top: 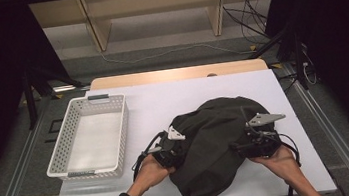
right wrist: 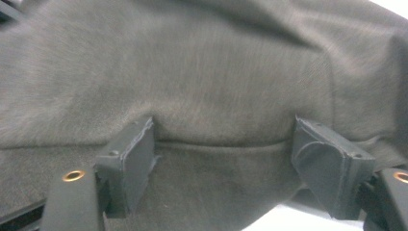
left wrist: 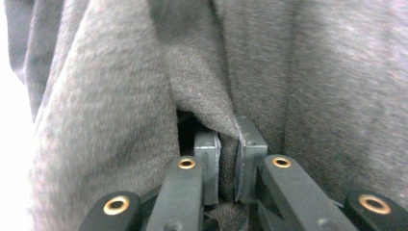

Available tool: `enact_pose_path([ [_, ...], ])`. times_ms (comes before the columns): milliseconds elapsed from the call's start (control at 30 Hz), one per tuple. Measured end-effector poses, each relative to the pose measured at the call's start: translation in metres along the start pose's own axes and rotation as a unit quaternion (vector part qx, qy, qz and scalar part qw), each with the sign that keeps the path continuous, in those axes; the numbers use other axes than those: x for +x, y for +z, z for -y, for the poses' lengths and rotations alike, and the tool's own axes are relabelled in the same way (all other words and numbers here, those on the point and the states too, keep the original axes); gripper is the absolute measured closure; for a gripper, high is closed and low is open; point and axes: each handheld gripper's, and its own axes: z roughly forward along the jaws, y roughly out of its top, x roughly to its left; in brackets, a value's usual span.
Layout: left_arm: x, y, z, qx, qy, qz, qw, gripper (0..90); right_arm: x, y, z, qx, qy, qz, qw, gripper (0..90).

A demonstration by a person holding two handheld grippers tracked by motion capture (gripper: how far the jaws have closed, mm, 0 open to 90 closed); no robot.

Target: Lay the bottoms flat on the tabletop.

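Dark grey-green crumpled fabric garment (top: 216, 143) lies in a heap on the white table (top: 163, 104), right of centre & toward the near edge. Going left to right: white perforated plastic basket (top: 89, 136) sits at the table's left side, well apart from the cloth. Next, left hand (top: 152, 170) w/ left gripper (top: 171, 151) pressed into the garment's left edge; in the left gripper view its pads (left wrist: 208, 154) are nearly together w/ a fold of the cloth pinched between them, so it's clamped on the fabric. Garment bulk rises between the two grippers. Right hand (top: 280, 158) holds the right gripper (top: 253, 143) against the garment's right side; in the right gripper view its jaws stand wide apart, pads (right wrist: 130, 159) resting on the cloth, a seam or fold line running between them, nothing pinched. White table shows at the bottom of that view.
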Motion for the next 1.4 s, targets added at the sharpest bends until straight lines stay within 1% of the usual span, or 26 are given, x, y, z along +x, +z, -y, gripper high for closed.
enact_pose_path([
  [33,-0.002,0.0,0.0,0.0,-0.001,0.005,1.0,81.9,0.0,0.004,0.001,0.014,0.003,0.007,0.9999,24.2],
  [100,-0.008,0.0,0.0,0.001,0.004,0.012,0.9999,81.9,-0.003,0.011,0.004,0.038,0.003,0.02,0.9991,22.5],
  [200,-0.018,0.002,-0.001,0.008,0.015,0.022,0.9996,81.8,-0.008,0.017,0.008,0.067,0.018,0.019,0.9974,22.2],
  [267,-0.022,0.003,-0.001,0.008,0.021,0.022,0.9995,81.7,-0.01,0.023,0.011,0.083,0.026,0.023,0.996,22.5],
  [300,-0.023,0.004,-0.001,0.008,0.02,0.021,0.9995,81.7,-0.011,0.025,0.012,0.087,0.027,0.023,0.9955,23.0],
  [367,-0.023,0.005,-0.001,0.009,0.019,0.021,0.9996,81.6,-0.012,0.029,0.013,0.088,0.031,0.018,0.9954,26.6],
  [400,-0.021,0.005,0.0,0.01,0.019,0.022,0.9995,81.6,-0.012,0.031,0.013,0.089,0.031,0.016,0.9955,29.8],
  [433,-0.021,0.006,0.0,0.01,0.016,0.023,0.9996,81.6,-0.012,0.032,0.012,0.089,0.032,0.014,0.9954,35.6],
  [533,-0.021,0.006,-0.001,0.01,0.015,0.025,0.9995,81.6,-0.015,0.035,0.009,0.079,0.027,0.006,0.9965,59.5],
  [567,-0.022,0.006,-0.001,0.007,0.01,0.027,0.9996,81.6,-0.017,0.035,0.007,0.076,0.026,0.004,0.9968,66.7],
  [600,-0.022,0.006,-0.001,0.005,0.004,0.03,0.9995,81.6,-0.019,0.036,0.005,0.07,0.026,0.004,0.9972,71.7],
  [667,-0.024,0.008,-0.003,0.002,-0.003,0.035,0.9994,81.6,-0.024,0.039,-0.001,0.065,0.022,0.002,0.9977,75.8],
  [733,-0.027,0.01,-0.005,0.001,0.001,0.036,0.9994,81.6,-0.025,0.044,-0.009,0.054,0.001,0.013,0.9985,77.8],
  [800,-0.03,0.012,-0.009,0.001,0.004,0.036,0.9993,81.4,-0.026,0.049,-0.02,0.046,-0.011,0.02,0.9987,78.6],
  [867,-0.031,0.014,-0.014,-0.003,0.0,0.04,0.9992,81.4,-0.029,0.054,-0.031,0.035,-0.024,0.027,0.9988,79.5],
  [933,-0.034,0.015,-0.017,-0.013,-0.009,0.049,0.9987,81.4,-0.036,0.059,-0.04,0.026,-0.022,0.028,0.999,80.5],
  [967,-0.034,0.015,-0.017,-0.013,-0.009,0.049,0.9987,81.4,-0.039,0.062,-0.044,0.021,-0.023,0.031,0.999,80.8],
  [1000,-0.037,0.016,-0.019,-0.013,0.001,0.049,0.9987,81.3,-0.04,0.064,-0.048,0.02,-0.025,0.034,0.9989,81.0],
  [1067,-0.04,0.019,-0.02,-0.016,-0.003,0.047,0.9988,81.1,-0.043,0.068,-0.052,0.023,-0.034,0.035,0.9985,80.9],
  [1100,-0.041,0.02,-0.021,-0.014,-0.002,0.047,0.9988,81.0,-0.043,0.068,-0.053,0.023,-0.037,0.036,0.9984,80.8],
  [1167,-0.044,0.022,-0.02,-0.014,0.001,0.049,0.9987,80.7,-0.043,0.066,-0.052,0.025,-0.037,0.036,0.9983,80.2],
  [1233,-0.044,0.02,-0.019,-0.014,0.0,0.052,0.9985,79.5,-0.044,0.062,-0.049,0.025,-0.029,0.035,0.9986,78.2],
  [1267,-0.042,0.018,-0.018,-0.016,-0.002,0.056,0.9983,78.6,-0.045,0.059,-0.047,0.024,-0.025,0.037,0.9987,76.0],
  [1300,-0.04,0.015,-0.018,-0.019,-0.004,0.06,0.998,77.4,-0.044,0.056,-0.045,0.02,-0.022,0.04,0.9988,71.0],
  [1367,-0.035,0.008,-0.015,-0.023,-0.003,0.065,0.9976,72.6,-0.043,0.05,-0.04,0.012,-0.01,0.048,0.9987,57.9],
  [1400,-0.033,0.003,-0.014,-0.026,-0.004,0.066,0.9975,70.7,-0.044,0.047,-0.039,0.012,-0.009,0.052,0.9985,53.2],
])
